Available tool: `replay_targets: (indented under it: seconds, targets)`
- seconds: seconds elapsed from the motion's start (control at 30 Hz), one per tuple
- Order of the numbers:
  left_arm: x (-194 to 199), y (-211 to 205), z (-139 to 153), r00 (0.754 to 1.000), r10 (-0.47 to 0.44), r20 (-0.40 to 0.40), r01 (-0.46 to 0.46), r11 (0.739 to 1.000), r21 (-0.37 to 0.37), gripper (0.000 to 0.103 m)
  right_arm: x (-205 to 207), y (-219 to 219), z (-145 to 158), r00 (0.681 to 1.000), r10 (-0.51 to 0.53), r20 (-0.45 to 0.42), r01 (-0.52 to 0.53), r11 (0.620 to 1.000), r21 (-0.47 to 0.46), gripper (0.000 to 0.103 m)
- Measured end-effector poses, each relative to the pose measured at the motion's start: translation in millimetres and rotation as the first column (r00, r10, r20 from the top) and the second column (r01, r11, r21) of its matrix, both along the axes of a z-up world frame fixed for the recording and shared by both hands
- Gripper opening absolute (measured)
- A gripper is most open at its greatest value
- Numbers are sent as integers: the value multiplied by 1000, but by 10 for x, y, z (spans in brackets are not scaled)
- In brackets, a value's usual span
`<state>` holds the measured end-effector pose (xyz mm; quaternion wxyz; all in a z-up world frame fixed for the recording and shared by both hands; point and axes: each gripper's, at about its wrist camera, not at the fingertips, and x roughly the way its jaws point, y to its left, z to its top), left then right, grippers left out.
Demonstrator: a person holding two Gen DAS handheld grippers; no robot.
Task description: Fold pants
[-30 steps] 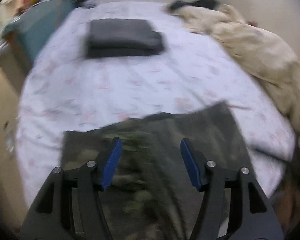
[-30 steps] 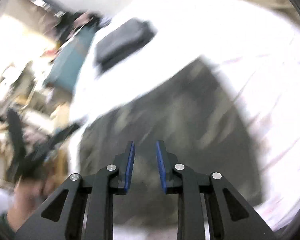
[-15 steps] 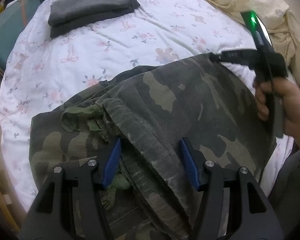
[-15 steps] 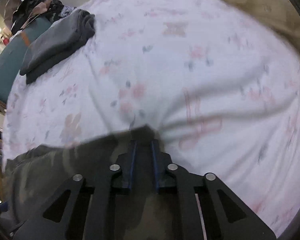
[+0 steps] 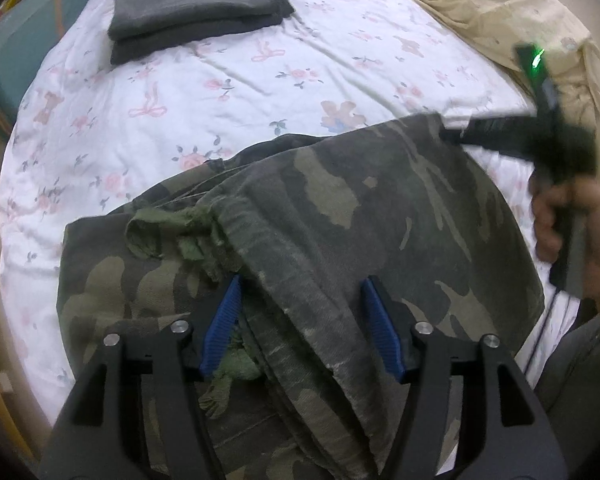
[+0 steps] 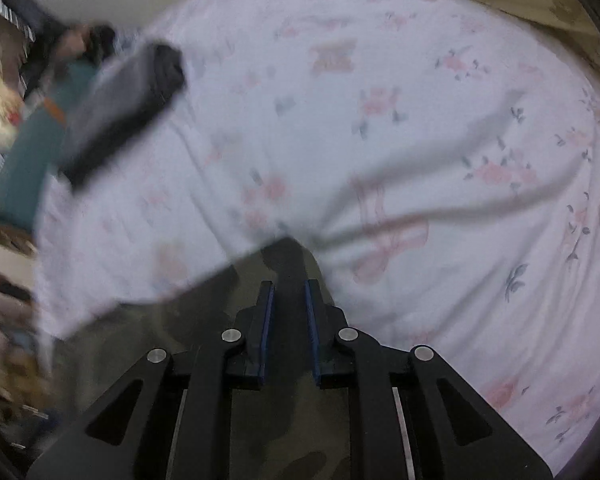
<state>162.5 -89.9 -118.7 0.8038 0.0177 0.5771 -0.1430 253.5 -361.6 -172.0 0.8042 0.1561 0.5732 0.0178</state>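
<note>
Camouflage pants (image 5: 340,216) lie bunched and partly folded on the near part of a floral bedsheet (image 5: 228,80). My left gripper (image 5: 300,296) is open, its blue pads either side of a raised fold of the pants, touching nothing firmly. My right gripper (image 6: 288,292) is shut on a far corner of the pants (image 6: 284,256) and holds it just above the sheet (image 6: 420,140). It also shows in the left wrist view (image 5: 444,134), at the pants' far right corner, with the hand behind it.
A folded dark grey garment (image 5: 196,4) lies at the far left of the bed, also blurred in the right wrist view (image 6: 120,108). A crumpled cream blanket (image 5: 500,12) lies along the far right. A teal piece of furniture (image 5: 24,52) stands left of the bed.
My right gripper has closed on the pants' corner and pulled it out across the sheet. The left gripper has stayed open over the pants with little movement.
</note>
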Motion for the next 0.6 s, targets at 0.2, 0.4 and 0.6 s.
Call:
replay_targets:
  seconds: [0.2, 0.4, 0.6]
  targets:
    - [-17, 188, 90, 997, 75, 19, -74, 996, -51, 59, -100, 127, 193, 999, 13, 35, -13, 1000, -22, 16]
    - [-36, 367, 209, 986, 164, 31, -162, 984, -77, 59, -586, 67, 707, 994, -2, 106, -5, 998, 65, 18]
    - [-81, 474, 400, 977, 196, 83, -192, 980, -62, 62, -1090, -162, 710, 991, -131, 36, 129, 990, 57, 68]
